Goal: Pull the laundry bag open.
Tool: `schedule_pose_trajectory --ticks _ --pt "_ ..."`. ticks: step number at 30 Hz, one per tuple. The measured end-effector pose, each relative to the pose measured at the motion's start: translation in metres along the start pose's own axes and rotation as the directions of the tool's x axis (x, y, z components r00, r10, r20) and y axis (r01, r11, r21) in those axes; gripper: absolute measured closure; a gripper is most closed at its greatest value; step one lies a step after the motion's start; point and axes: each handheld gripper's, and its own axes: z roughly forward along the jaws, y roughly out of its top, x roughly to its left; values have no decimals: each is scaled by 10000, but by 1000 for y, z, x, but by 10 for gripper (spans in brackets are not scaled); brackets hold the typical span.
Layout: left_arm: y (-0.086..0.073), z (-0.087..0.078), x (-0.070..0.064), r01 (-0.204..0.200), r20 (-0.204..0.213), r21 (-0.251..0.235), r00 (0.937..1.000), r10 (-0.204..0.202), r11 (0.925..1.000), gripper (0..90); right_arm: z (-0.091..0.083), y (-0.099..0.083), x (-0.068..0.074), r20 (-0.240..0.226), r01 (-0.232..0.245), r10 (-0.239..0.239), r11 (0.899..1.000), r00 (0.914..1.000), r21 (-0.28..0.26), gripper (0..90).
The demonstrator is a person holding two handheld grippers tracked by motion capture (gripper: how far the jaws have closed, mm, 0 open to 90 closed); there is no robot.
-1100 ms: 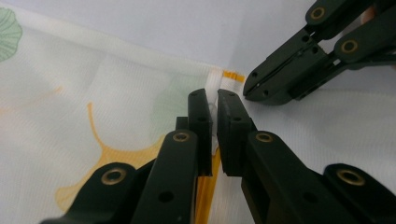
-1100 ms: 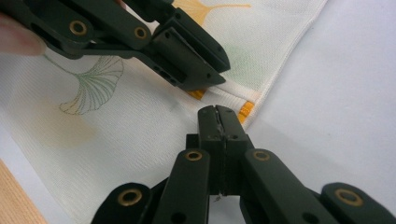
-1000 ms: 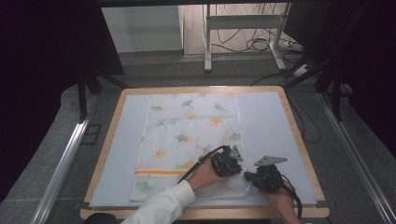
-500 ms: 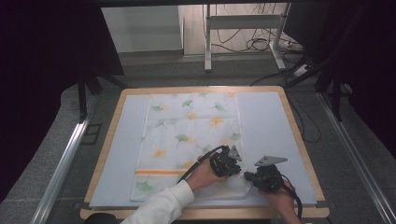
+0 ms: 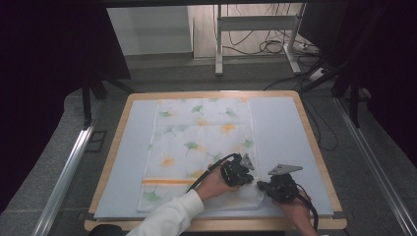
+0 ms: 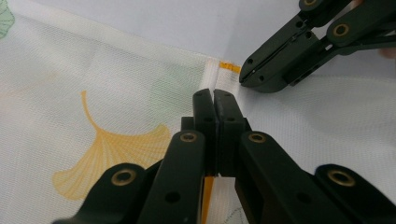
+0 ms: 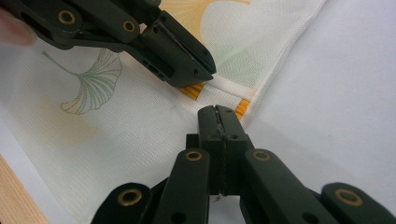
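White ginkgo-leaf printed cloth [image 5: 199, 147] under both black grippers.
Left gripper [image 6: 215, 95] and right gripper [image 7: 218, 112], jaws pressed closed, pinch the cloth's near right edge by its orange stripe [image 7: 243, 107].

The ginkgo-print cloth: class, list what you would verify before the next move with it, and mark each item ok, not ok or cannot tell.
1. Left tongs closed at the cloth fold: ok.
2. Right tongs closed by the orange stripe: ok.
3. Fabric actually pinched between either pair of jaws: cannot tell.
4. The two tongs apart, not touching: ok.
5. Cloth lying fully on the blue mat: ok.
6. Near right part of cloth flat: not ok, it is folded over.
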Motion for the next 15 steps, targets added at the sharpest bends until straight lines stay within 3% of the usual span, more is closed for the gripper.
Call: schedule_pose_trajectory --ticks 15 --pt "-2 -3 -1 -56 37 76 10000 56 10000 899 0 0 1 11 30 -30 10000 10000 37 898"
